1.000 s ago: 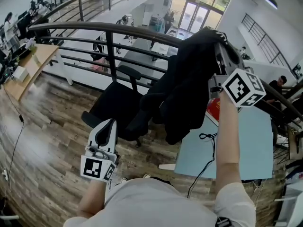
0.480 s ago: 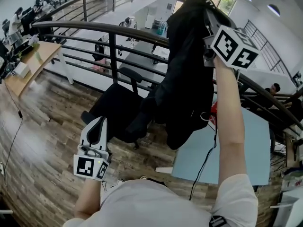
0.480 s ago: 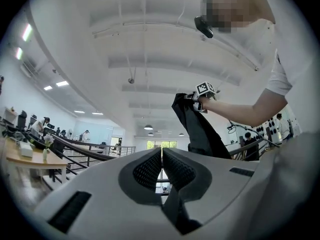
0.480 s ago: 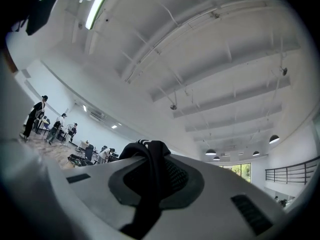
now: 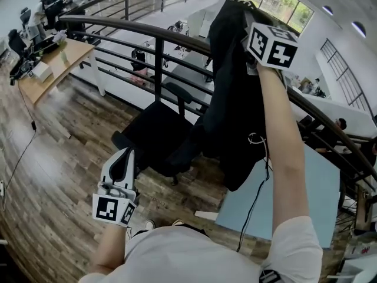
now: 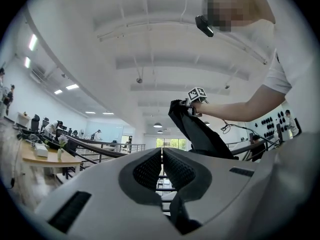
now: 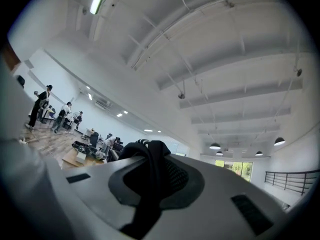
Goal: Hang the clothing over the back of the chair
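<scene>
While R arm [image 5: 284, 152] stretches high, R gripper [image 7: 154, 165] fingers clamped on blk jacket [image 5: 232, 99] — L gripper [image 5: 125, 158] low, fingers together.

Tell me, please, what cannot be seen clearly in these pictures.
1. Chair back: head view, the garment hangs before it.
2. Right gripper tips: head view, behind its cube and the garment.
3. Garment's kind: all views, only bunched black folds show.
</scene>
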{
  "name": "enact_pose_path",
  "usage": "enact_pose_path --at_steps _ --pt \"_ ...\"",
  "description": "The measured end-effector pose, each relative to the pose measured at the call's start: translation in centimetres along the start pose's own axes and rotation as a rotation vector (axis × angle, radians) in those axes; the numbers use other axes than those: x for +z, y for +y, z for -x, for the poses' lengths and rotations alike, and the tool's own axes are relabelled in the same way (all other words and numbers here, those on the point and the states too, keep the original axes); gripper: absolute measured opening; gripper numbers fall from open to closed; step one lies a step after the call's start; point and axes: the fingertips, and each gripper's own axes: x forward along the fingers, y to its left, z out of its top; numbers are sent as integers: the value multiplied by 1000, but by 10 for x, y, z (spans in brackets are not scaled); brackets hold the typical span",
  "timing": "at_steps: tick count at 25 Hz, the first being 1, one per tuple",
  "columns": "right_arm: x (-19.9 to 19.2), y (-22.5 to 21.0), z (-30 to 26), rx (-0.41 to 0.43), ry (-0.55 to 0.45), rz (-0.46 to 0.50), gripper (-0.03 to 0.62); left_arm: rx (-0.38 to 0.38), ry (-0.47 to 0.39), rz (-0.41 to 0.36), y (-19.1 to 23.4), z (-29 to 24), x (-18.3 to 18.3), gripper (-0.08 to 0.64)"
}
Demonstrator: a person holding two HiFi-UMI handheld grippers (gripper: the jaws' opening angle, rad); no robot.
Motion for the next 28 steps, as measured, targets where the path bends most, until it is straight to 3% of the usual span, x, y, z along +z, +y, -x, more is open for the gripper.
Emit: enact_pose_path --at_steps 6,12,15,20,22,28 --pt "-106 59 -42 103 216 -52 40 60 27 1 12 18 -11 29" --pt "-194 106 -45 217 399 -59 40 94 64 11 18 32 -22 29" --pt "-240 137 -40 315 524 -57 43 97 79 17 20 34 -29 29" --pt "-301 173 -15 465 733 69 85 82 97 15 12 30 -32 29" --pt "-318 187 -5 535 817 118 148 75 103 16 10 28 -34 29" --pt "-332 211 16 673 952 269 253 56 113 14 6 26 -36 29"
